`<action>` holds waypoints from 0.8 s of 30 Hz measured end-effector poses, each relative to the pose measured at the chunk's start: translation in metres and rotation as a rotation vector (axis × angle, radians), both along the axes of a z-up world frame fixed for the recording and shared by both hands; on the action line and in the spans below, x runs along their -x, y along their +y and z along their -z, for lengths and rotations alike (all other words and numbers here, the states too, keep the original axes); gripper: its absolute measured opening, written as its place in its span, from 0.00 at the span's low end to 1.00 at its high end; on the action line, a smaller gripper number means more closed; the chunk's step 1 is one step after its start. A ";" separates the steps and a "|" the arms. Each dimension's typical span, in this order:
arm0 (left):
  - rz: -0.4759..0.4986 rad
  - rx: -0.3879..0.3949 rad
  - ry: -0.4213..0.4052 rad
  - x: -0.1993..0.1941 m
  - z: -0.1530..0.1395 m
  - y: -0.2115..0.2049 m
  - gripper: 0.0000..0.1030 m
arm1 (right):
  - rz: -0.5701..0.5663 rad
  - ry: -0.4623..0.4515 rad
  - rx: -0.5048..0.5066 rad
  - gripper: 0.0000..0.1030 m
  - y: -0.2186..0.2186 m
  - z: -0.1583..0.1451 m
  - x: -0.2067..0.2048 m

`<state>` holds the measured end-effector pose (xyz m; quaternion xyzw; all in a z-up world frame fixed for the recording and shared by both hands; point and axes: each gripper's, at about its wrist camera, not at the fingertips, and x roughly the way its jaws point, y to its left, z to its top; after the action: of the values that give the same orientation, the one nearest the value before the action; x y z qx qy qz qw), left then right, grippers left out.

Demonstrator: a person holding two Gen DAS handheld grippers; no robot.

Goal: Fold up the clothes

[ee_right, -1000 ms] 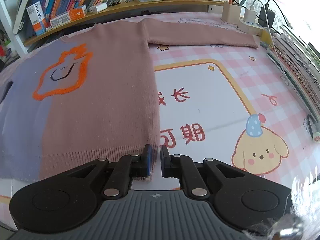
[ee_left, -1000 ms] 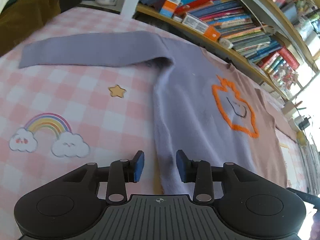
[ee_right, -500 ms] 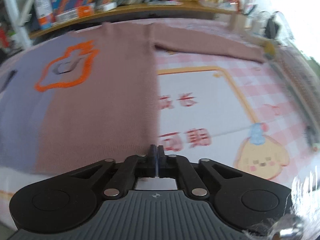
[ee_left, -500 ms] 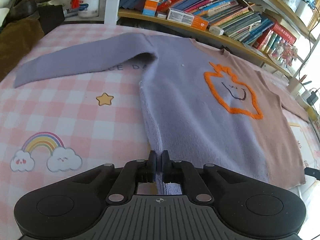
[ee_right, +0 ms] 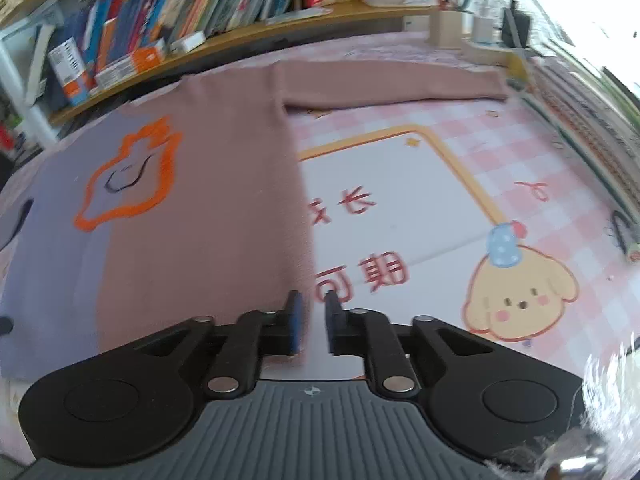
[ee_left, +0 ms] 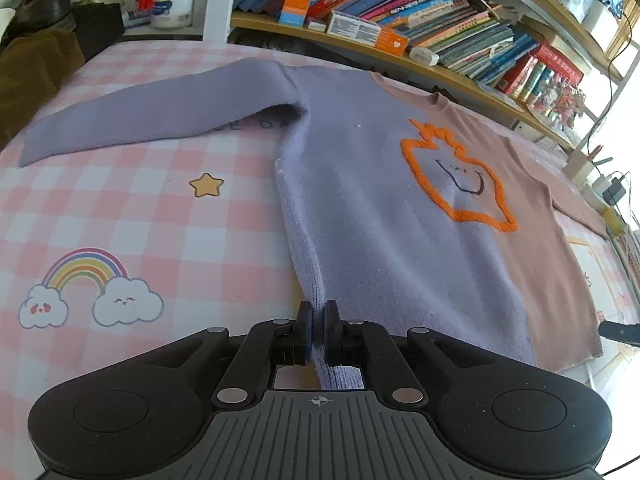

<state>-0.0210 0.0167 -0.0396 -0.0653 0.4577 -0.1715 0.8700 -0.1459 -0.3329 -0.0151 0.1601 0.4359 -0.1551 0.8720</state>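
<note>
In the left wrist view, the sweater [ee_left: 380, 208] lies flat, front up, on the pink checked bench [ee_left: 132, 216], its lilac sleeve [ee_left: 152, 116] stretched out toward the left. The left gripper [ee_left: 316, 334] is clamped on the lilac hem corner, knit pinched between the blue pads, and the side edge rises slightly toward it. A bookshelf [ee_left: 460, 20] runs along the far side.

In the right wrist view, the right gripper [ee_right: 312, 326] sits at the pink hem corner with its fingers a little apart; nothing looks gripped, and the cloth edge lies just left of the gap. The frame is blurred, so contact with the left pad is hard to judge. The pink sleeve [ee_right: 392, 84] extends right across the bench.

The step appears to be taking both hem corners for a fold toward the collar. To do it well, the right gripper should likely shift slightly left, bite the corner fully, then both lift evenly so the hem stays straight.
</note>
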 end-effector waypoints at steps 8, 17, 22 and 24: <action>0.009 0.013 0.003 0.002 0.002 0.001 0.04 | -0.013 0.028 0.018 0.10 0.001 0.009 -0.004; 0.000 0.004 -0.004 -0.006 0.002 0.008 0.04 | -0.072 0.045 0.078 0.04 0.019 0.008 -0.008; 0.014 0.002 -0.006 -0.005 0.003 0.007 0.05 | -0.046 0.036 0.073 0.04 0.015 0.009 -0.009; 0.015 -0.002 -0.010 -0.003 0.001 0.007 0.06 | -0.030 0.036 0.075 0.07 0.016 0.007 -0.008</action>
<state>-0.0176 0.0235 -0.0406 -0.0599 0.4541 -0.1780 0.8709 -0.1382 -0.3165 -0.0221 0.1180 0.4476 -0.1612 0.8717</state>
